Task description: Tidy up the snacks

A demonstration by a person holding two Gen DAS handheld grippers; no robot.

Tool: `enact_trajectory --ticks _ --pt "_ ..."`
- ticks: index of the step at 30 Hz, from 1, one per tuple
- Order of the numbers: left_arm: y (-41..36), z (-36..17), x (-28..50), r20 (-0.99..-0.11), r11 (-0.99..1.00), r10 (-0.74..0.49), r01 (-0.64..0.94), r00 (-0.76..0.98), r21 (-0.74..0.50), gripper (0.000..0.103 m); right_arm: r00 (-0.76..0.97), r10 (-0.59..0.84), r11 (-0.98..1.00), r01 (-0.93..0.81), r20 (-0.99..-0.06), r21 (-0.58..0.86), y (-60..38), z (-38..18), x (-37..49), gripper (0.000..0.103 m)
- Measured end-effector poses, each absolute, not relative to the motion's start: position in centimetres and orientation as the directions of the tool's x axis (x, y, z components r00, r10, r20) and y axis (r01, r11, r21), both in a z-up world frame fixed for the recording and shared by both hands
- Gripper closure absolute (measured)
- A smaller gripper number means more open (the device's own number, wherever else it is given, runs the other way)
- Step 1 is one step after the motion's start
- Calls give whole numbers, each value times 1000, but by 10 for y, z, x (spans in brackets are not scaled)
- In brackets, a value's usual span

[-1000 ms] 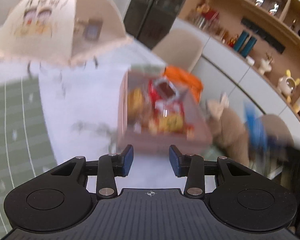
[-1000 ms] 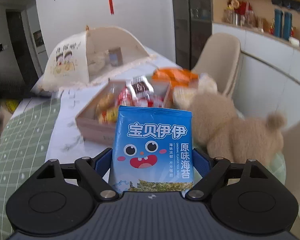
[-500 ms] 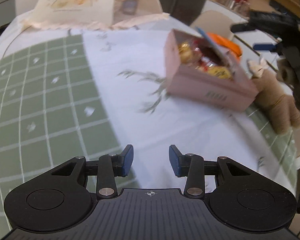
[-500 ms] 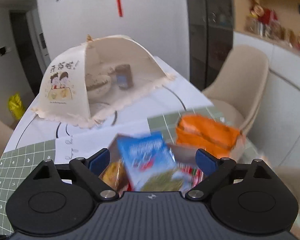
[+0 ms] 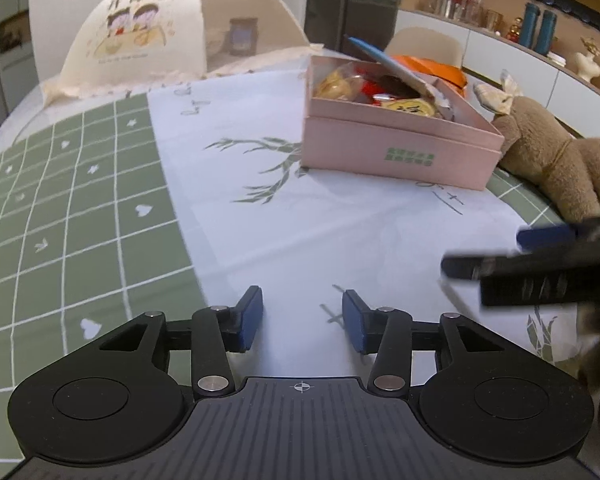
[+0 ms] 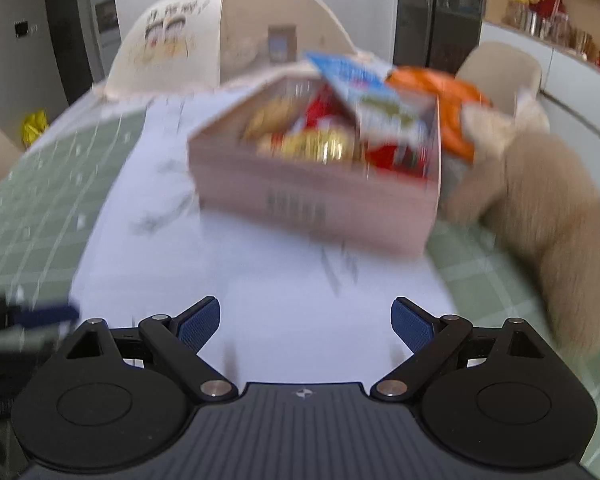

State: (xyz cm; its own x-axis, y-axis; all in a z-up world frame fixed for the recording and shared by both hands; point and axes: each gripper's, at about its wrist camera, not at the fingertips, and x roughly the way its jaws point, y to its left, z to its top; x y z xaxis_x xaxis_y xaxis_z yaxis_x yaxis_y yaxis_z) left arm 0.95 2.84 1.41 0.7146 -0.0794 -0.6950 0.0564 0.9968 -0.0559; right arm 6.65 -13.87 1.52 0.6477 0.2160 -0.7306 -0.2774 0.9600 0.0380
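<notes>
A pink box (image 5: 400, 148) holds several snack packets and stands on the table; it also shows in the right wrist view (image 6: 312, 196). A blue seaweed packet (image 6: 364, 84) leans tilted in the box against its back right side, seen edge-on in the left wrist view (image 5: 388, 62). My right gripper (image 6: 305, 322) is open and empty, low over the white cloth in front of the box. My left gripper (image 5: 302, 320) is open and empty, near the table's front. The right gripper's fingers (image 5: 540, 248) show at the right of the left wrist view.
A brown plush toy (image 5: 560, 168) lies right of the box. An orange bag (image 6: 448, 92) sits behind the box. A mesh food cover (image 5: 160, 36) stands at the back. The tablecloth (image 5: 80, 200) is green-checked on the left. A beige chair (image 6: 500, 76) is behind the table.
The right gripper let go of the blue packet into the box and drew back, open. The left gripper lowered and steadied over the table.
</notes>
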Motion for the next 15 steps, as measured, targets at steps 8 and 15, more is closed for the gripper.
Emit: enact_trajectory --ticks 8,15 --pt "16 5 9 -639 999 -45 35 768 -29 44 716 113 991 -135 -689 22 -150 -5 39 0" --pt "10 2 8 -607 999 -23 34 794 8 44 762 83 995 -101 -642 8 -149 -11 38 0"
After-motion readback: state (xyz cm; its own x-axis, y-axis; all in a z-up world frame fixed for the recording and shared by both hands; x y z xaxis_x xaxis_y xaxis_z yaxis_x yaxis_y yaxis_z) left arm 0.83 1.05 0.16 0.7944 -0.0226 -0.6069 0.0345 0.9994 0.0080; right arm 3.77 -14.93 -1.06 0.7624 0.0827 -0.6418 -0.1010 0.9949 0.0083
